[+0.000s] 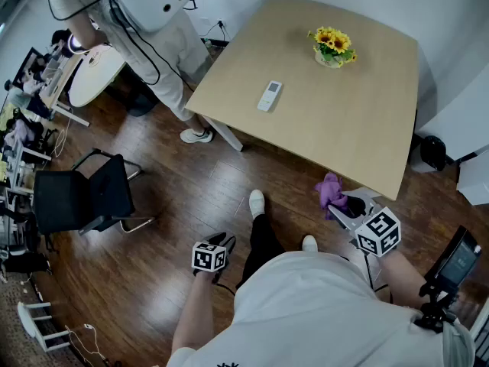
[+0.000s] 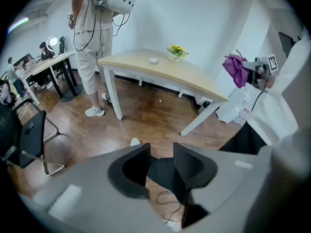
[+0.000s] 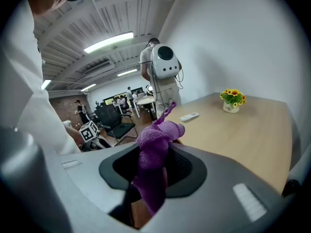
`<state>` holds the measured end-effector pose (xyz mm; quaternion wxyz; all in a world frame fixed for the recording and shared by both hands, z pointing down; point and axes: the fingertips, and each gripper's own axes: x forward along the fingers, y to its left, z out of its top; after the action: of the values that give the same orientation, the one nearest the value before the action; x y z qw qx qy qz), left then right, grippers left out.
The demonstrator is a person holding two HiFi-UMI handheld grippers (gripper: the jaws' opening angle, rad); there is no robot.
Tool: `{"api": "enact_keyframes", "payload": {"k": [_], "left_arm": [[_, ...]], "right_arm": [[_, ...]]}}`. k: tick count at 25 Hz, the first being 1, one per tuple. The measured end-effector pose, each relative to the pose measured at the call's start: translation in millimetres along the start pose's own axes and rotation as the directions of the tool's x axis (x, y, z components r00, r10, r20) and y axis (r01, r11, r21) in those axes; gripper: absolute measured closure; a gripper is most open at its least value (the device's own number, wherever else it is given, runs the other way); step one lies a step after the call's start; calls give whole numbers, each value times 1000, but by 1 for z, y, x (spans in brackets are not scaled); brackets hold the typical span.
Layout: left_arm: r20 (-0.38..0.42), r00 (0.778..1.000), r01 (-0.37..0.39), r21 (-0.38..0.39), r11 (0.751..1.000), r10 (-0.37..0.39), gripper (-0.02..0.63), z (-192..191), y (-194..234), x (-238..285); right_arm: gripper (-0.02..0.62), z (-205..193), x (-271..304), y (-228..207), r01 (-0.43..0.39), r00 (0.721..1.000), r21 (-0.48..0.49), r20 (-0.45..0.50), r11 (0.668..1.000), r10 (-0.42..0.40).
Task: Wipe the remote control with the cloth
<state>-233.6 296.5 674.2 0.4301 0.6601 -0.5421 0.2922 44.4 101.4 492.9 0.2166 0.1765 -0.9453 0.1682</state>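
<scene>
One black chair (image 1: 84, 199) is sitting far left, and one other person (image 1: 157, 29) is standing by the table (image 1: 367, 121) corner. The left gripper (image 1: 224, 243) is hanging over the floor, pressed together and empty. One remote (image 1: 269, 95) is lying mid-table, with one flower pot (image 1: 331, 48) beyond it. The right gripper (image 1: 345, 205) is pinching the one purple cloth (image 1: 330, 188) just off the table's near edge.

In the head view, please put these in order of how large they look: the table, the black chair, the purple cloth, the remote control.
1. table, by far the largest
2. black chair
3. purple cloth and remote control: they look about alike. The cloth is bunched and nearer the camera, so I do not rank them.
</scene>
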Motion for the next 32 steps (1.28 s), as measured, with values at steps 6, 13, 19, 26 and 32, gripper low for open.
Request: {"api": "enact_keyframes", "payload": {"k": [6, 13, 19, 26, 32], "left_arm": [[104, 990, 93, 74, 993, -100, 439, 153, 53, 32], [92, 954, 248, 293, 923, -285, 337, 321, 55, 63], [46, 965, 219, 388, 895, -256, 301, 394, 45, 121], [5, 987, 145, 370, 917, -158, 268, 437, 29, 196], [-16, 998, 66, 336, 940, -64, 247, 461, 35, 238]], "right_arm": [[465, 41, 43, -41, 145, 989, 61, 19, 988, -146], [465, 95, 86, -47, 271, 960, 176, 28, 946, -280], [466, 107, 108, -66, 302, 950, 215, 17, 929, -313], [465, 114, 77, -109, 347, 933, 230, 14, 909, -360], [466, 96, 47, -128, 378, 923, 264, -37, 887, -383]]}}
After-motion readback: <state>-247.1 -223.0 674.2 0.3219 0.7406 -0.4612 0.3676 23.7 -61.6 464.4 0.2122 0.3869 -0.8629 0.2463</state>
